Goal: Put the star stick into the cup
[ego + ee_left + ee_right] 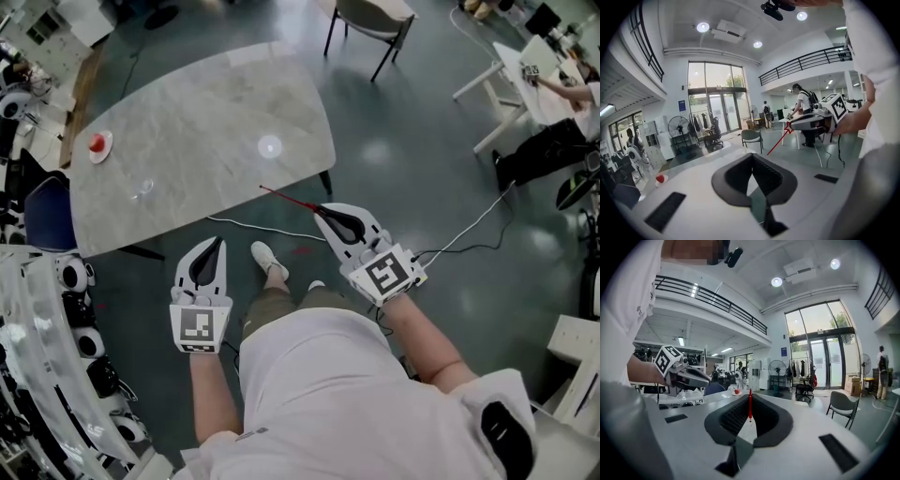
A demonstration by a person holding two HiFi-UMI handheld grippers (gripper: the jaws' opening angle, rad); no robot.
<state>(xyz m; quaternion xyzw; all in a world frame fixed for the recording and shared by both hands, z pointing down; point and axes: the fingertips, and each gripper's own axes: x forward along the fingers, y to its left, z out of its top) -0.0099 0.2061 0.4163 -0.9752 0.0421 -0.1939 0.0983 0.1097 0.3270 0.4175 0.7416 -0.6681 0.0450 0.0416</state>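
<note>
Head view: the right gripper (pixel 321 210) is clenched on a thin red star stick (pixel 286 198) that reaches the edge of the grey marble table (pixel 206 103); the left gripper (pixel 219 244) is closed, empty.

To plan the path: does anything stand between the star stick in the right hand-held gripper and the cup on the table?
Nothing visible does. Between the star stick in the right hand-held gripper and the clear cup lies only bare table; the small plate lies beyond the cup.
</note>
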